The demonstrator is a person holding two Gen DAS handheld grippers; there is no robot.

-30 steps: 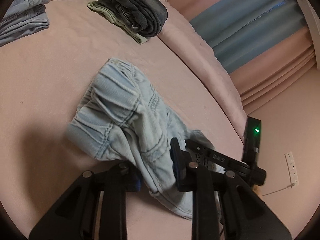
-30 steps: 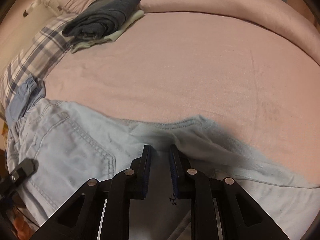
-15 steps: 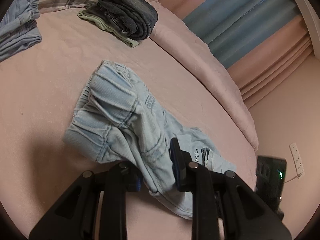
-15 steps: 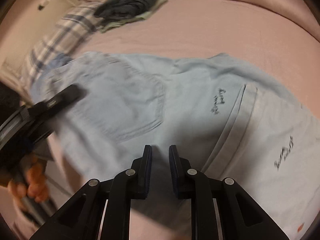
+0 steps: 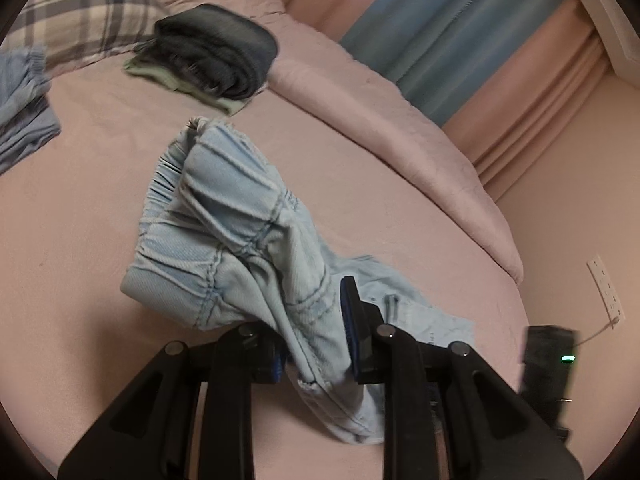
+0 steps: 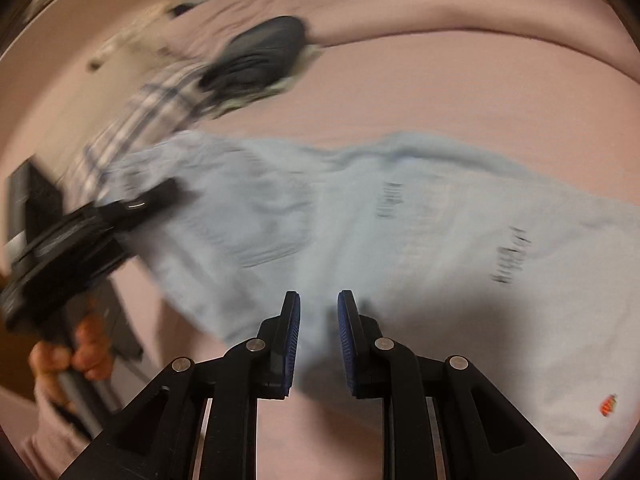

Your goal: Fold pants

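Light blue denim pants (image 5: 224,240) lie on the pink bed. My left gripper (image 5: 316,340) is shut on their bunched elastic waistband and holds it raised off the sheet. In the right wrist view the pants (image 6: 400,232) spread flat across the bed, with dark lettering on the legs. My right gripper (image 6: 319,320) is open and empty, hovering over the near edge of the pants. The left gripper (image 6: 80,240) and the hand holding it show at the left of that view.
A stack of folded dark and pale green clothes (image 5: 212,52) sits at the head of the bed beside a plaid pillow (image 5: 76,12). More blue clothing (image 5: 20,104) lies at far left. A rolled pink duvet (image 5: 380,120) lines the far edge.
My right gripper has let go of the pants, pulled back and opened slightly. My left gripper has kept its hold on the waistband and lifted it a little.
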